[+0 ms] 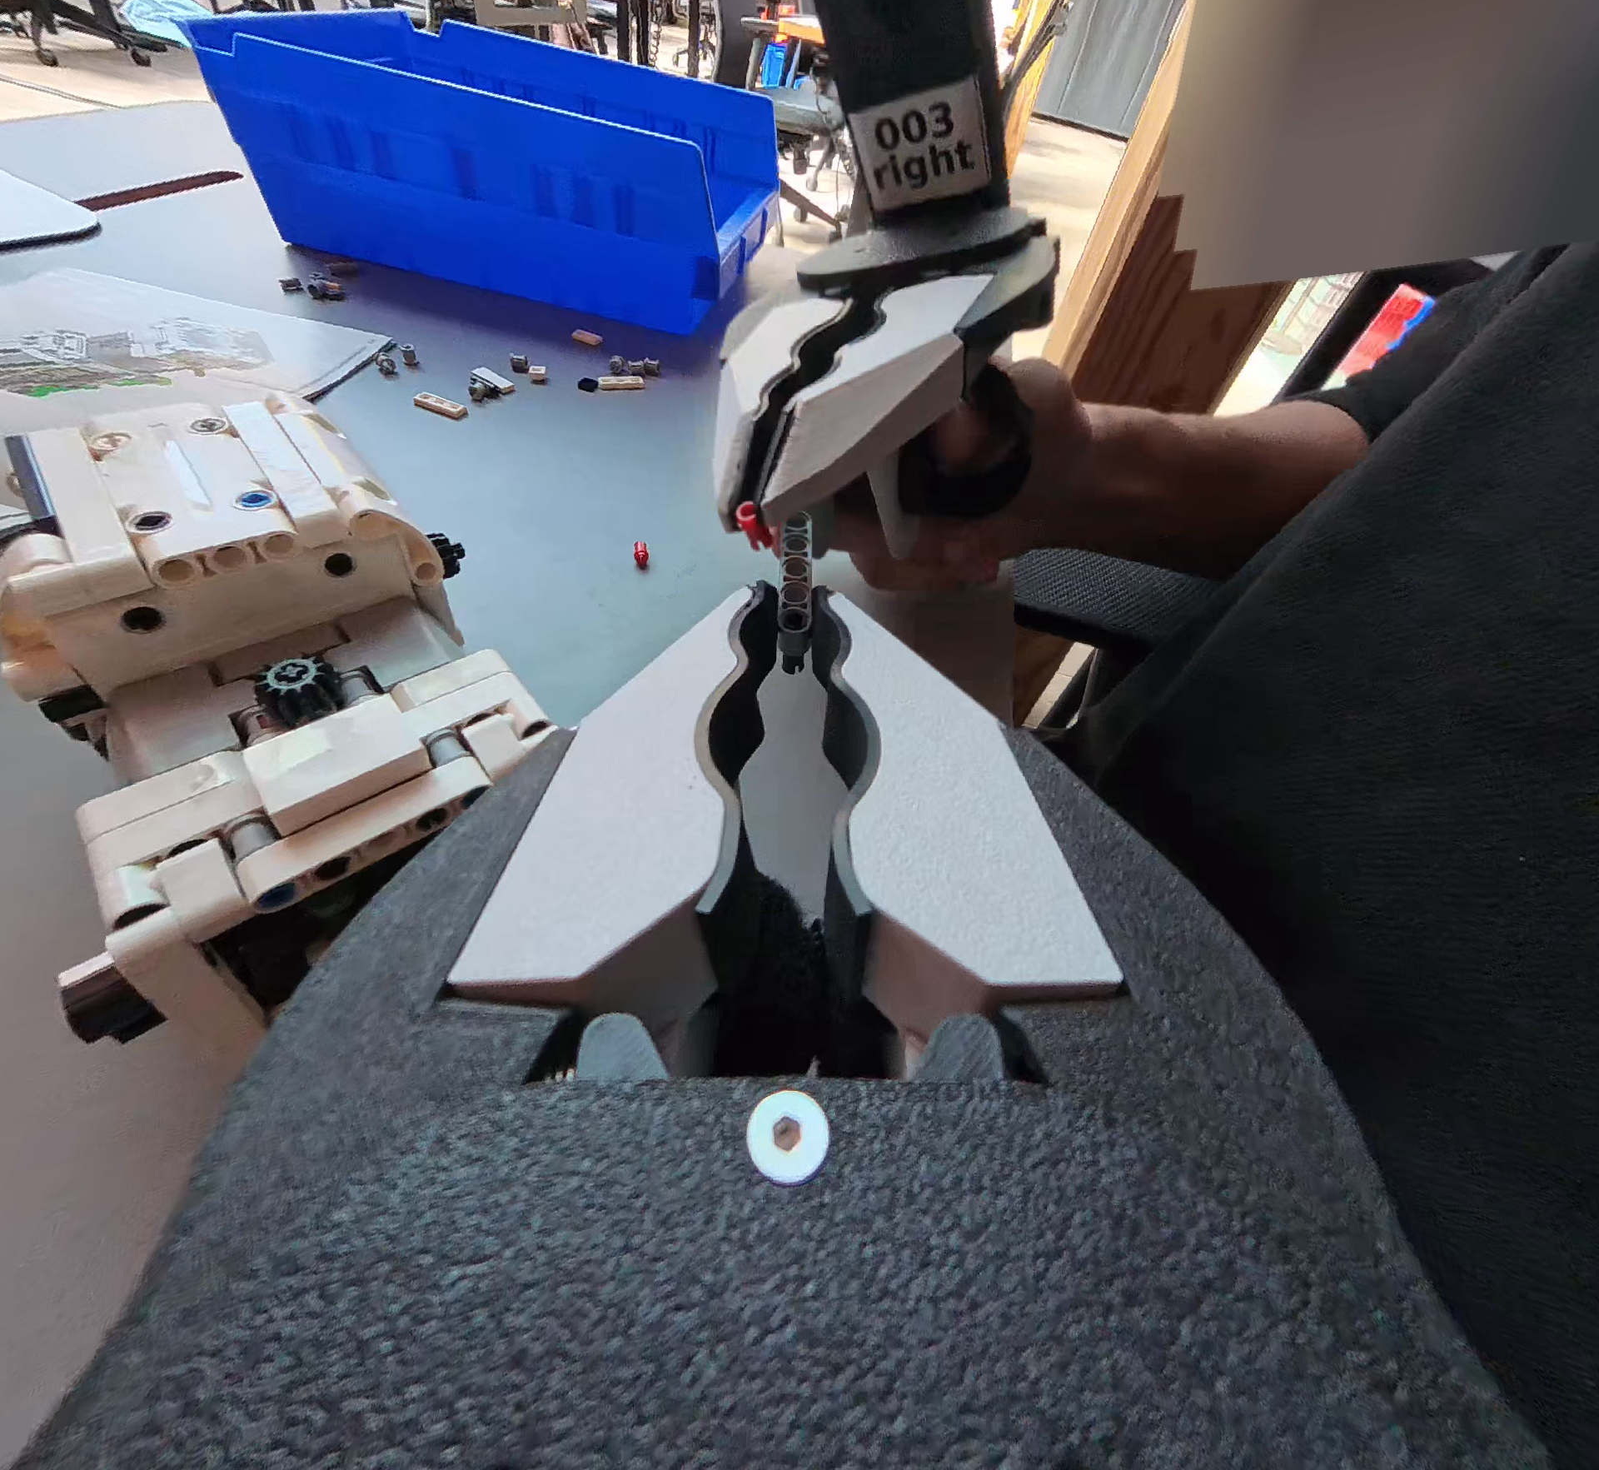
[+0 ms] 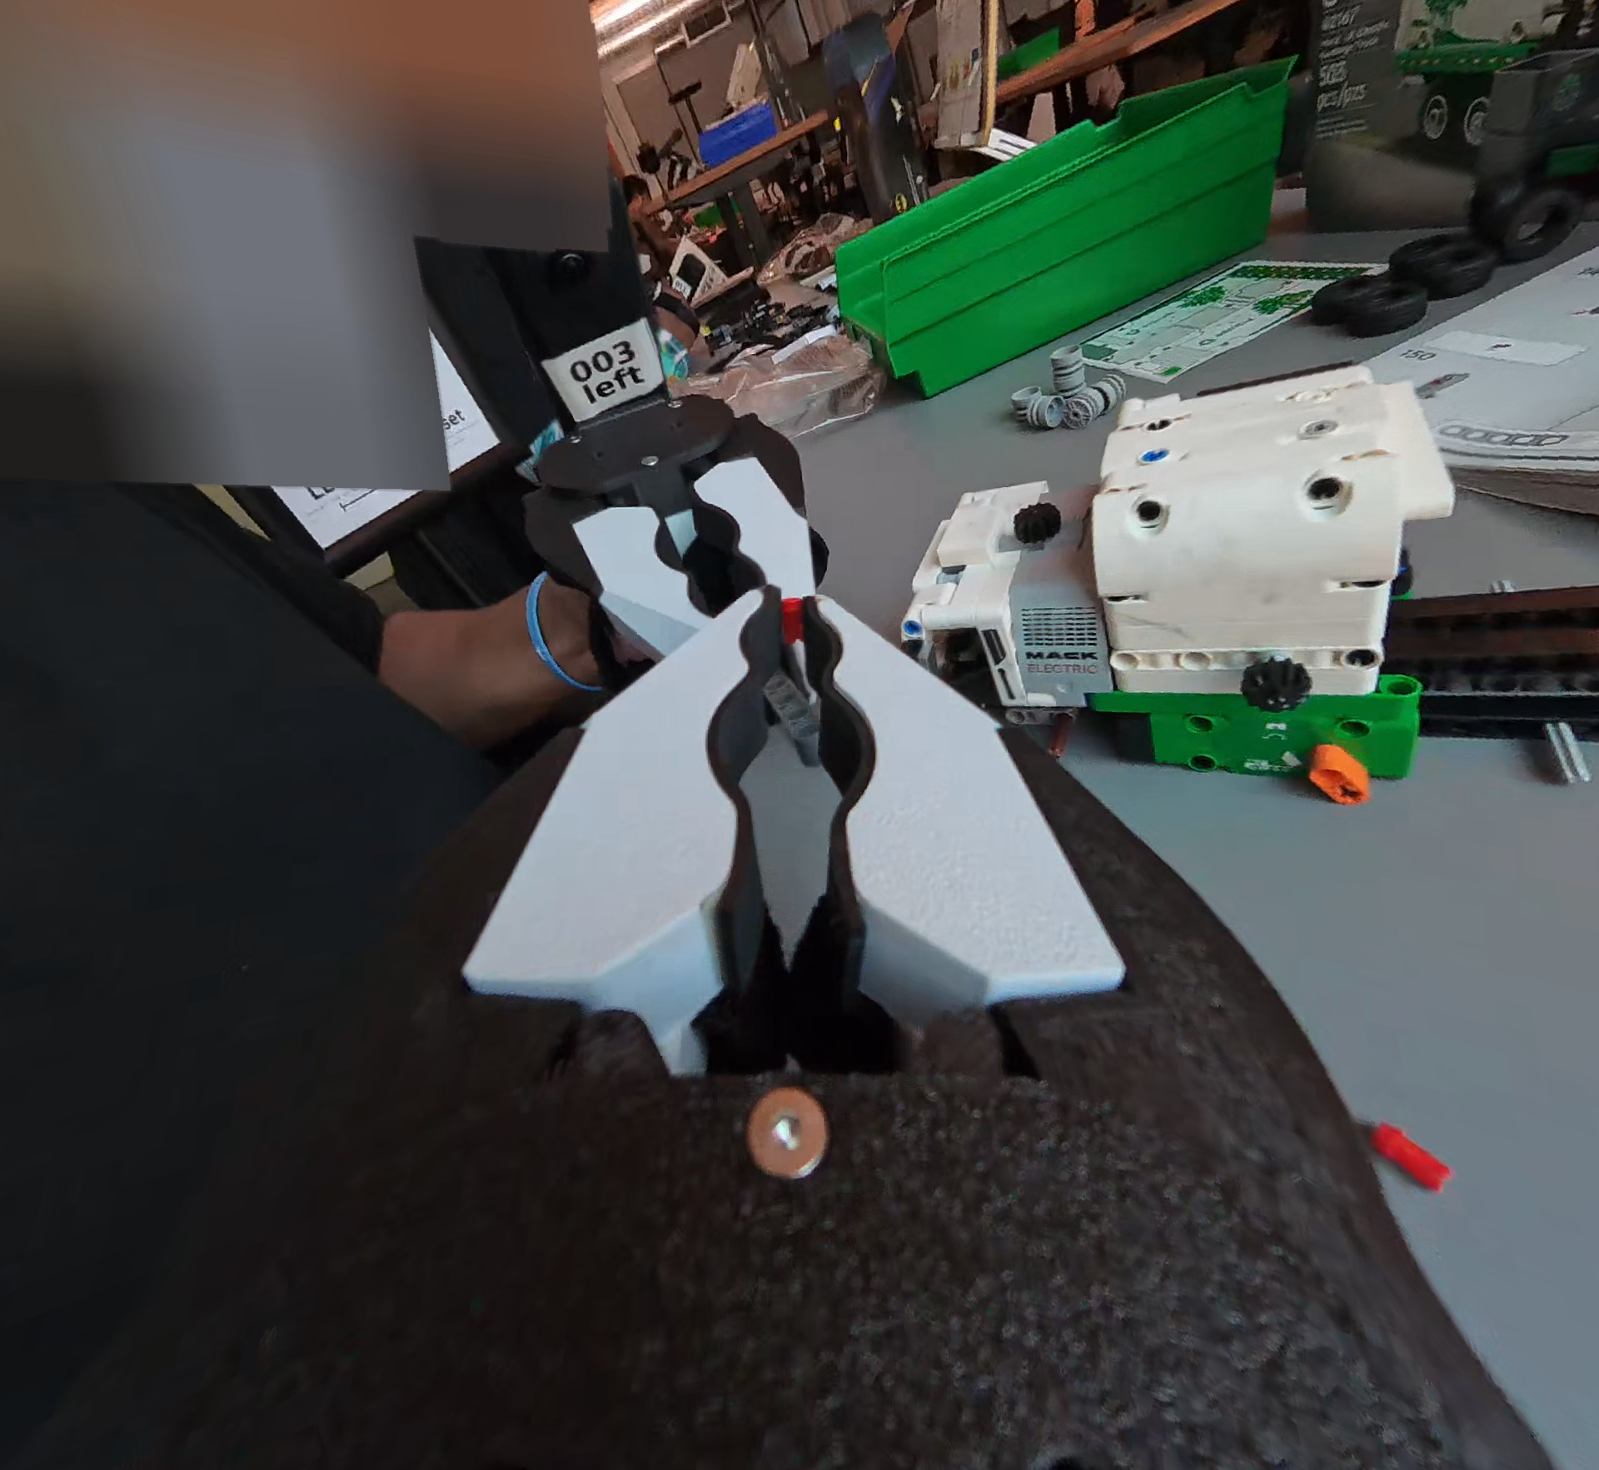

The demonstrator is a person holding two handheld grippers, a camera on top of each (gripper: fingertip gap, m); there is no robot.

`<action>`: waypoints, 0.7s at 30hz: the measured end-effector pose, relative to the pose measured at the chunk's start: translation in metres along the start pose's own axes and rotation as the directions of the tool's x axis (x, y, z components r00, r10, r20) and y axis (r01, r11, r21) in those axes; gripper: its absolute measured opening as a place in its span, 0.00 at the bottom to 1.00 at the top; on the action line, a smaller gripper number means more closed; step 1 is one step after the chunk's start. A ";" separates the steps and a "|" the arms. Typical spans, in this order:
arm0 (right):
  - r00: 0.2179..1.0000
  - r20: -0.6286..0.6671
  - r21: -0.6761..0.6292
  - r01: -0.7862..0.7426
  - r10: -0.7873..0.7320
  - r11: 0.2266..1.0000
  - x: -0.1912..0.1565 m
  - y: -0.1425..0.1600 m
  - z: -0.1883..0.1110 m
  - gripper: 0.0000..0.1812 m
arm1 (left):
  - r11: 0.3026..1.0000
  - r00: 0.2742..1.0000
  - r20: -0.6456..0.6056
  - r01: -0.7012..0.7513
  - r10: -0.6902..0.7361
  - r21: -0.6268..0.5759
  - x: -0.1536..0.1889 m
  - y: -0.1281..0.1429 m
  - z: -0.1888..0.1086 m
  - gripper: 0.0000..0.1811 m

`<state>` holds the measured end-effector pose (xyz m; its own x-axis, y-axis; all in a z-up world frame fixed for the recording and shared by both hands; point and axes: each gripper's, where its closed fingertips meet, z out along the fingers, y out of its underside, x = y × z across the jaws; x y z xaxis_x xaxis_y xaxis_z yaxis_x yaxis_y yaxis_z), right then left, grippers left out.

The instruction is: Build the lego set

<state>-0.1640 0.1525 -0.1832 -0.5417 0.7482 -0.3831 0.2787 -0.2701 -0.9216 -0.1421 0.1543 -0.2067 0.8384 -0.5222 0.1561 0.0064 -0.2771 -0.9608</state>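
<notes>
My left gripper (image 1: 792,596) is shut on the lower end of a grey holed beam (image 1: 796,559), which stands upright above the table's near edge. My right gripper (image 1: 760,515) comes in from above, shut on a small red pin (image 1: 751,522), and holds it against the beam's top left side. In the right wrist view, the right gripper (image 2: 786,602) pinches the red pin (image 2: 792,617) at its tips, and the grey beam (image 2: 789,702) shows between its fingers. The left gripper (image 2: 718,567) is just behind. The white truck model (image 1: 242,650) (image 2: 1211,563) lies on the table.
A blue bin (image 1: 484,156) stands behind several small loose parts (image 1: 519,381), and a spare red pin (image 1: 640,554) (image 2: 1410,1169) lies on the table. A green bin (image 2: 1064,243), black tyres (image 2: 1419,278), grey wheel hubs (image 2: 1069,394) and the set's box (image 2: 1454,44) are beyond the truck. An instruction booklet (image 1: 173,347) lies at the left. Left and right tips are no more than a few centimetres apart.
</notes>
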 end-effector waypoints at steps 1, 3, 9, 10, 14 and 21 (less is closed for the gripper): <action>1.000 -0.018 0.006 0.013 -0.013 1.000 0.000 0.001 0.000 0.02 | 1.000 1.000 -0.004 0.014 -0.014 0.010 0.000 -0.002 0.000 0.03; 0.999 -0.033 0.018 0.033 -0.032 0.999 -0.003 0.000 0.001 0.02 | 0.999 0.999 0.003 0.034 -0.034 0.019 -0.002 -0.003 0.000 0.03; 0.994 -0.069 -0.012 0.086 -0.087 0.996 -0.001 0.008 0.006 0.02 | 0.999 0.999 0.031 0.037 -0.038 0.026 -0.005 -0.003 -0.001 0.03; 0.993 -0.069 -0.014 0.092 -0.092 0.996 0.000 0.008 0.005 0.02 | 0.999 0.999 0.035 0.036 -0.037 0.026 -0.005 -0.003 -0.001 0.03; 0.991 -0.064 -0.039 0.113 -0.115 0.993 -0.001 0.009 0.005 0.02 | 0.999 0.998 0.046 0.034 -0.035 0.023 -0.006 -0.003 -0.001 0.03; 0.990 -0.060 -0.090 0.124 -0.130 0.988 -0.001 0.014 0.003 0.02 | 1.000 0.998 0.060 0.009 -0.009 0.002 -0.005 0.001 -0.001 0.03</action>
<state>-0.1619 0.1460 -0.1962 -0.5250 0.8118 -0.2555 0.2796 -0.1190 -0.9527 -0.1467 0.1561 -0.2077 0.8697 -0.4698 0.1510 0.0154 -0.2800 -0.9599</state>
